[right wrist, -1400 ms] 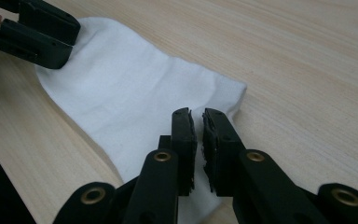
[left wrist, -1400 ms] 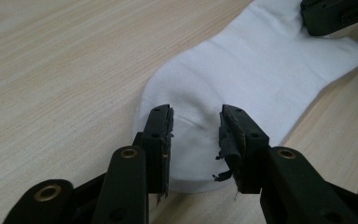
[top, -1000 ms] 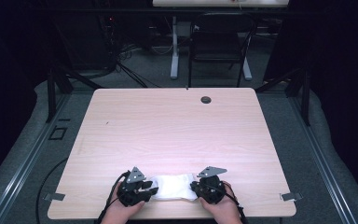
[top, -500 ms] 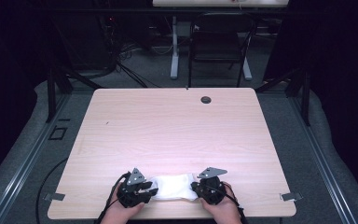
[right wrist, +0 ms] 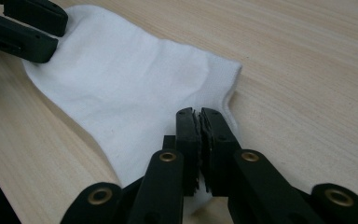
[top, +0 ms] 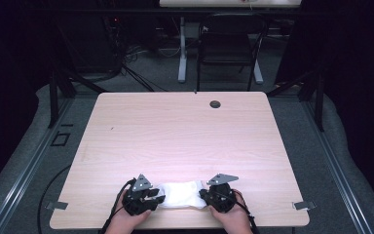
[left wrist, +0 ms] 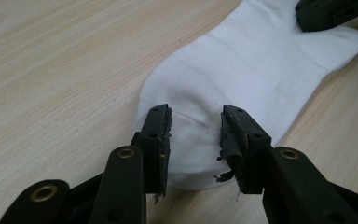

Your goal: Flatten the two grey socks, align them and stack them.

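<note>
A pale wooden table (top: 185, 141) seen from above, with a person's two hands at its near edge, each holding a black two-jaw gripper. Between them lies a white sock (top: 179, 193), flat on the wood close to the front edge.

At the left, the left gripper (left wrist: 196, 133) rests over one end of the sock. Its jaws stand spread, one on either side of a strip of cloth, and do not press on it. The torn pad lining on one jaw hangs in loose shreds.

In the middle, the sock's body lies smooth, with only a slight crease.

At the right, the right gripper (right wrist: 199, 122) has its jaws pressed together, pinching a thin fold of the sock near its ribbed cuff.

Judging from this, the main risk is uneven handling: with just one end pinched, a lift or pull would likely drag the free left end across the table or off its near edge. The pinch itself looks shallow, so the cloth could slip out. The frayed pad might also snag the knit when the left jaws close.
</note>
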The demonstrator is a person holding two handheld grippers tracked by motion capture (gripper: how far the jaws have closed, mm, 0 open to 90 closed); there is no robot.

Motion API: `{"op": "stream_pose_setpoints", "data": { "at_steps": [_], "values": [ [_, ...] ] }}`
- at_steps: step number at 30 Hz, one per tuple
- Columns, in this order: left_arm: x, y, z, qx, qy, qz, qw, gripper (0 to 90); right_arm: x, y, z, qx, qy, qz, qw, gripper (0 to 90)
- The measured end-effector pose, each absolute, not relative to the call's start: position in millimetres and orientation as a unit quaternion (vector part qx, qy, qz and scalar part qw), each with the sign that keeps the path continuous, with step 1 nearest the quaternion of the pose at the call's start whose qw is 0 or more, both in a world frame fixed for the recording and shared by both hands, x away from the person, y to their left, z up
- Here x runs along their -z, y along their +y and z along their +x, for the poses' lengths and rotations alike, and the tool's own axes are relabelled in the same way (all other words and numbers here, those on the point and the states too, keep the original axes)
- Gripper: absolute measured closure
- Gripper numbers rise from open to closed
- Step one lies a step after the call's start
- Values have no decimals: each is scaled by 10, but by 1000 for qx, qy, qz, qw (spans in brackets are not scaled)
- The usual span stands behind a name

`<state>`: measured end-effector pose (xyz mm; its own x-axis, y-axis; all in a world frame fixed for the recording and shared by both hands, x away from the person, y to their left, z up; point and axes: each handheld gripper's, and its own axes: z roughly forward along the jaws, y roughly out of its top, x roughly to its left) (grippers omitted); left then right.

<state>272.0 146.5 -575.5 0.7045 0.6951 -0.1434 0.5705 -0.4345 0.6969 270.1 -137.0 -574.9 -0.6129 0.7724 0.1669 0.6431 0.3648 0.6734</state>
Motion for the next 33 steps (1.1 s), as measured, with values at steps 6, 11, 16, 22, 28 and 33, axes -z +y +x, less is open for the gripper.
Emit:
{"op": "stream_pose_setpoints", "data": {
  "at_steps": [6, 11, 16, 22, 28, 33],
  "values": [
    [5758, 1477, 2790, -83, 382, 839, 380, 617, 5750, -1360, 2775, -364, 820, 432, 91, 847],
    [5768, 1504, 2842, -83, 384, 835, 386, 611, 5750, -1336, 2813, -366, 821, 428, 95, 840],
    [5775, 1514, 2876, -84, 384, 834, 388, 605, 5755, -1323, 2841, -367, 819, 429, 98, 834],
    [5777, 1509, 2904, -89, 388, 831, 389, 598, 5754, -1318, 2890, -370, 816, 434, 95, 823],
    [5781, 1516, 2909, -89, 385, 831, 391, 591, 5756, -1320, 2899, -371, 816, 433, 94, 812],
    [5783, 1511, 2908, -88, 386, 830, 392, 581, 5760, -1321, 2897, -374, 815, 432, 94, 809]
  ]
}}
